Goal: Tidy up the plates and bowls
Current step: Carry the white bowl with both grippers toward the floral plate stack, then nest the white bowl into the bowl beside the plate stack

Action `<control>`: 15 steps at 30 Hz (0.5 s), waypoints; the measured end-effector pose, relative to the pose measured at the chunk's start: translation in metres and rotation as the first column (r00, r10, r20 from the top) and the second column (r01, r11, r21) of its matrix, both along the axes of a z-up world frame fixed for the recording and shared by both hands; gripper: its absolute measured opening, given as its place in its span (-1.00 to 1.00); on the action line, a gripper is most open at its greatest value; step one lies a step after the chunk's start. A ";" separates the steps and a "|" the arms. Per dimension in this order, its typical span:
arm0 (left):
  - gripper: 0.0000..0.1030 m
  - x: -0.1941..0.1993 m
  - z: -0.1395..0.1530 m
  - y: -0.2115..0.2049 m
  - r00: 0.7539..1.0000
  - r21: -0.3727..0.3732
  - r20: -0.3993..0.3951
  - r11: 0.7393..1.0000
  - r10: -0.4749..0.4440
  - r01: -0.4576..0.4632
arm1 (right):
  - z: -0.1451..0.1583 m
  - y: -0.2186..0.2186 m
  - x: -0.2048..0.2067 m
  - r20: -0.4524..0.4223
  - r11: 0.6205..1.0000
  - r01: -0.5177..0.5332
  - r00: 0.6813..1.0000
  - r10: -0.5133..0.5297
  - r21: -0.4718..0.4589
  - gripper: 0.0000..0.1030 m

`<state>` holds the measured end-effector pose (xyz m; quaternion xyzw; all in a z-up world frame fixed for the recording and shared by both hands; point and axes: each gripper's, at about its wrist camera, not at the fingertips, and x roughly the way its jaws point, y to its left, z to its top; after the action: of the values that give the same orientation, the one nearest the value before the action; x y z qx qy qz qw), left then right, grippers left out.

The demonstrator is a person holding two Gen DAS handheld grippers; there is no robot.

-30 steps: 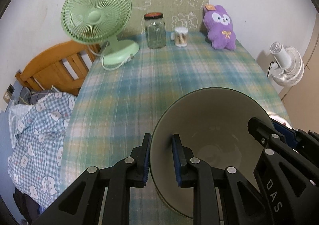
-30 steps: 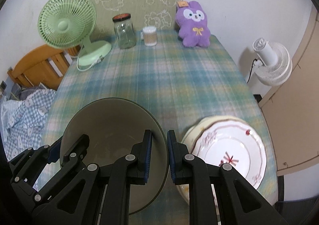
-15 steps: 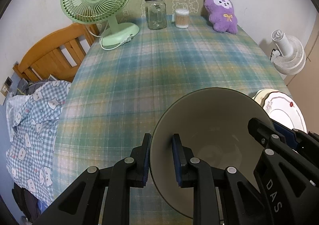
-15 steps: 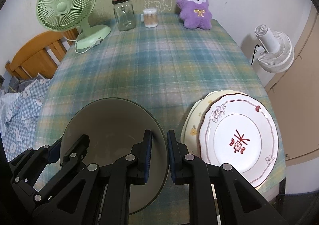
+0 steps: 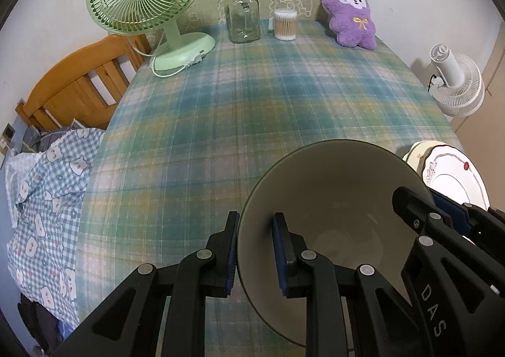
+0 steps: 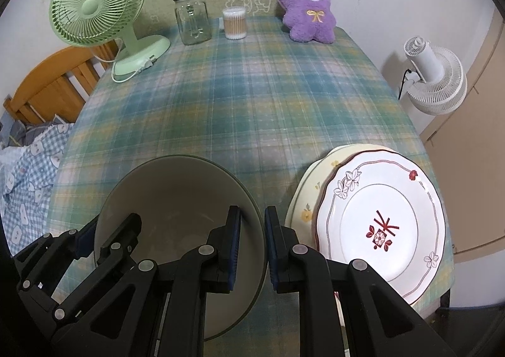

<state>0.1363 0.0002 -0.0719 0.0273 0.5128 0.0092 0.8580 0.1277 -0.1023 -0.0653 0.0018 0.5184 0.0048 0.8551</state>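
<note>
Though tilted, bowl rim between jaws

- My grippers are pinching a smooth, matt olive bowl.
- A glossy white ceramic plate is shining at near right.
- Soft woven plaid cloth is covering the table.
- A clear glass jar is glinting far off.
</note>
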 end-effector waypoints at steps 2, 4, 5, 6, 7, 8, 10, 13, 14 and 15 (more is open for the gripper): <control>-0.58 -0.001 0.000 0.000 1.000 -0.005 0.005 1.000 -0.012 0.012 | 0.000 0.001 0.000 0.001 1.000 -0.015 1.000 0.015 0.003 -0.58; -0.45 -0.001 0.000 0.001 1.000 -0.020 0.004 0.999 -0.028 0.028 | 0.000 0.002 0.000 0.000 1.000 -0.030 1.000 0.030 0.005 -0.55; -0.37 -0.002 0.001 0.001 0.999 -0.022 0.008 0.999 -0.034 0.034 | 0.000 0.002 0.000 -0.002 0.999 -0.038 0.999 0.038 0.007 -0.54; -0.31 -0.003 0.002 0.000 0.999 -0.017 0.014 0.999 -0.037 0.038 | 0.000 0.001 0.001 -0.004 0.999 -0.046 0.999 0.046 0.013 -0.50; -0.17 -0.003 0.003 0.001 0.999 -0.014 0.019 0.999 -0.041 0.041 | 0.000 0.000 0.002 -0.007 0.998 -0.055 0.998 0.055 0.025 -0.40; -0.01 -0.003 0.004 0.001 0.999 -0.014 0.020 0.999 -0.046 0.046 | 0.001 0.000 0.003 -0.011 0.998 -0.057 0.998 0.058 0.032 -0.32; 0.17 -0.002 0.006 0.003 0.999 -0.014 0.029 0.999 -0.043 0.043 | 0.003 -0.001 0.004 -0.014 0.997 -0.053 0.998 0.054 0.048 0.01; 0.22 0.000 0.008 0.007 0.999 -0.036 0.029 0.999 -0.021 0.023 | 0.006 -0.002 0.005 -0.007 0.997 -0.042 0.999 0.042 0.057 0.09; 0.25 0.001 0.008 0.009 1.000 -0.044 0.024 0.999 -0.015 0.016 | 0.006 -0.002 0.006 -0.007 0.997 -0.043 0.999 0.044 0.059 0.09; 0.25 0.002 0.007 0.010 1.000 -0.054 0.019 0.998 -0.010 0.011 | 0.005 -0.003 0.006 -0.012 0.997 -0.043 0.999 0.043 0.060 0.09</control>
<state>0.1383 0.0104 -0.0649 0.0069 0.5045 -0.0090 0.8633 0.1341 -0.1048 -0.0600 0.0162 0.5237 0.0386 0.8509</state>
